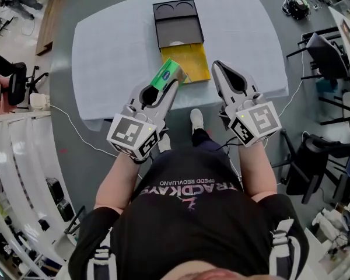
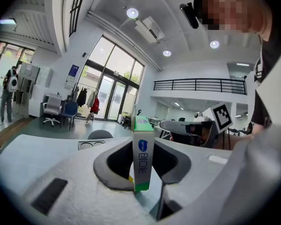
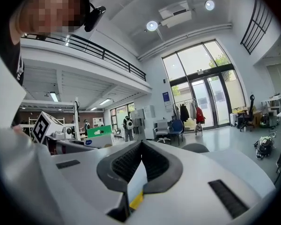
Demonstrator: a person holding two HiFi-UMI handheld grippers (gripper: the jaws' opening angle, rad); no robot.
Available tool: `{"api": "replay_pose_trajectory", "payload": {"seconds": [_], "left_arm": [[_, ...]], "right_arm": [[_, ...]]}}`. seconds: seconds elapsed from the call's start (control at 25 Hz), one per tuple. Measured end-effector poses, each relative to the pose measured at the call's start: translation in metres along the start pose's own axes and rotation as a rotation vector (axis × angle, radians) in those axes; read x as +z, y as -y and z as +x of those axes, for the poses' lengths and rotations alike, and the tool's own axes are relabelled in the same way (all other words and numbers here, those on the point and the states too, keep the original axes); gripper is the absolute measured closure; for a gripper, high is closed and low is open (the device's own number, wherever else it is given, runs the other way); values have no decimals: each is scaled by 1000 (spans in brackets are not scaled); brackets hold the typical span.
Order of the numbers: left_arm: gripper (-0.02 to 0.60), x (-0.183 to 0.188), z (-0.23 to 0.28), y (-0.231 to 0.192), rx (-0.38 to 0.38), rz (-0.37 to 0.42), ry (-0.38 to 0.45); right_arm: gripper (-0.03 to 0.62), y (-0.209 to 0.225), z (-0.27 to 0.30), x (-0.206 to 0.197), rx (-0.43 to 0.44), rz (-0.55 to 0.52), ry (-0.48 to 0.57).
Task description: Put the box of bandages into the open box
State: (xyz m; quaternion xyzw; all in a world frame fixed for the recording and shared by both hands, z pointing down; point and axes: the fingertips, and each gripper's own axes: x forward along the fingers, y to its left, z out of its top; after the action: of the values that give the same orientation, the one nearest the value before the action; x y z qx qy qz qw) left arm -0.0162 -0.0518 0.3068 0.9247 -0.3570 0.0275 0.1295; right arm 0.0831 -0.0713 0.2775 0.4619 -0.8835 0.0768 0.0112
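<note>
**Desk:** So, how far along are you?

**Operator:** Roughly halfway, I'd judge. My left tongs (image 1: 172,86) are closed down narrow on the box of bandages (image 1: 167,74), pinching its slim sides, with most of it sticking out past the tips. The pickup is done; the drop is not.

**Desk:** Where is it relative to the open box?

**Operator:** It's held up over the near part of the tabletop (image 1: 111,51), at the near left corner of the open box (image 1: 178,28). In my head view its far end overlaps the yellow near end (image 1: 197,63), but it isn't inside. I can't tell how high above it I am.

**Desk:** And the other hand?

**Operator:** My right tongs (image 1: 217,65) are pressed together with nothing in them, hovering just right of that yellow end. What's left, I reckon: carry the bandages forward over the opening, lower them, and let go.
</note>
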Motion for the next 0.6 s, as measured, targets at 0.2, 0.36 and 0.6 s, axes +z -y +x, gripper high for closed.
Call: {"api": "replay_pose_trajectory", "payload": {"seconds": [0.2,0.36,0.6], "left_arm": [[480,-7,25,-6,31,-17,-21],[480,-14,47,-11,51,-35,-40],[480,-37,74,-27,96,-79,-83]], "right_arm": [[583,27,13,-8,28,14,-18],[583,48,24,-15,50,27,-39],[583,72,46,-38,93,59,-87]]}}
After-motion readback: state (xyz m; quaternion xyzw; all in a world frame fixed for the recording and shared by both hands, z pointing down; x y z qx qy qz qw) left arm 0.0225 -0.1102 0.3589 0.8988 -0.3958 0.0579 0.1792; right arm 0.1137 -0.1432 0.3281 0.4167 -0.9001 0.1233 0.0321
